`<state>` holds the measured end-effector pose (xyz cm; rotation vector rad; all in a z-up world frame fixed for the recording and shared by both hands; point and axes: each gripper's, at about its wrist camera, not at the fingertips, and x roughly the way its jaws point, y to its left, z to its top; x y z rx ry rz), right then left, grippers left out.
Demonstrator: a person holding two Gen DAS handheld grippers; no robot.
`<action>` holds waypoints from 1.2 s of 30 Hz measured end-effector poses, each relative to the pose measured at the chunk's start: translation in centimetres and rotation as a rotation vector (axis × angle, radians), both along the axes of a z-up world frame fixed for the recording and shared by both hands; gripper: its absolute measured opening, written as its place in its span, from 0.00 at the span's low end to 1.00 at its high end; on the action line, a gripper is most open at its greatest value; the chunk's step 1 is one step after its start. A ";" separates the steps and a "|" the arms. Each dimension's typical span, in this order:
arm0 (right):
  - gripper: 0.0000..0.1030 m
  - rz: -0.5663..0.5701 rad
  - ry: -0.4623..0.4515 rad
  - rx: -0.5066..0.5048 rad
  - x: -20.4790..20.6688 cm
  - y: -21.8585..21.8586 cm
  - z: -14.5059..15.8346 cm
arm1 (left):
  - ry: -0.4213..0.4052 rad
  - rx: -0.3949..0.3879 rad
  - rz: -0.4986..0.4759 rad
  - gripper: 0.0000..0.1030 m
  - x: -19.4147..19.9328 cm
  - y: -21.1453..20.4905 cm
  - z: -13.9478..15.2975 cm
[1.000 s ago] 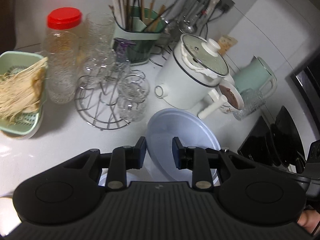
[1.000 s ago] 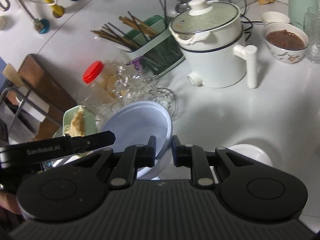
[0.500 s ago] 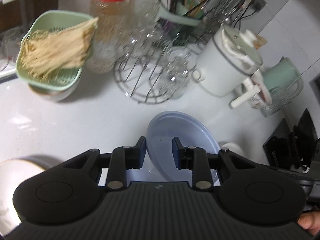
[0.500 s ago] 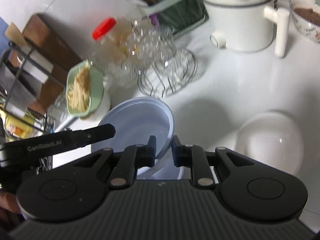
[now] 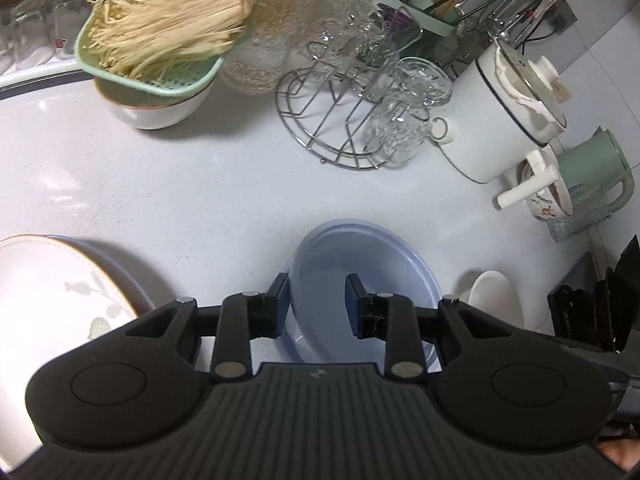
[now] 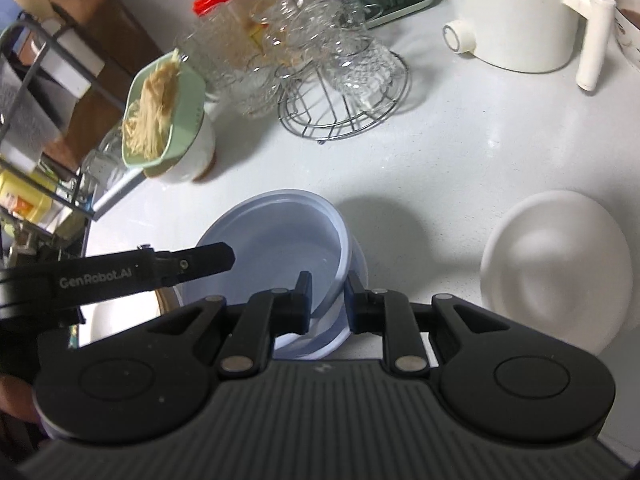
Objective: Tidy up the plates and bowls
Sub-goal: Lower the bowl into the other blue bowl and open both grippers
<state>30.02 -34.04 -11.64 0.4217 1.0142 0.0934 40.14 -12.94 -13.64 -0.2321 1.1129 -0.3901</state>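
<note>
On a cluttered white kitchen desk, both grippers, left and right, are clamped on opposite rims of a blue bowl, probably light, stiff, slippery plastic, so the rim's the spot.

Pale blue bowl, white leaf-patterned plate, mint-green colander, plain white bowl.

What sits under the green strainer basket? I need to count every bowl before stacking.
The green strainer basket, full of pale noodle-like strands, sits in a white bowl. Only its outer wall shows; its inside is covered, so anything further in there cannot be told.
</note>
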 end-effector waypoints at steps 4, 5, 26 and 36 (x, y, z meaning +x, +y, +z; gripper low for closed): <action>0.20 0.026 0.005 -0.024 0.1 0.6 -0.4 | 0.010 -0.010 0.010 0.32 -0.1 0.8 -0.5; 0.20 0.032 0.006 -0.023 0.2 0.7 -0.5 | 0.010 -0.016 0.014 0.32 -0.1 0.9 -0.6; 0.42 -0.022 -0.105 -0.096 -1.6 0.0 3.7 | -0.085 -0.022 -0.004 0.49 -2.1 2.4 3.9; 0.42 -0.051 -0.195 -0.108 -2.8 0.8 7.2 | -0.182 -0.020 -0.067 0.50 -3.6 2.7 8.1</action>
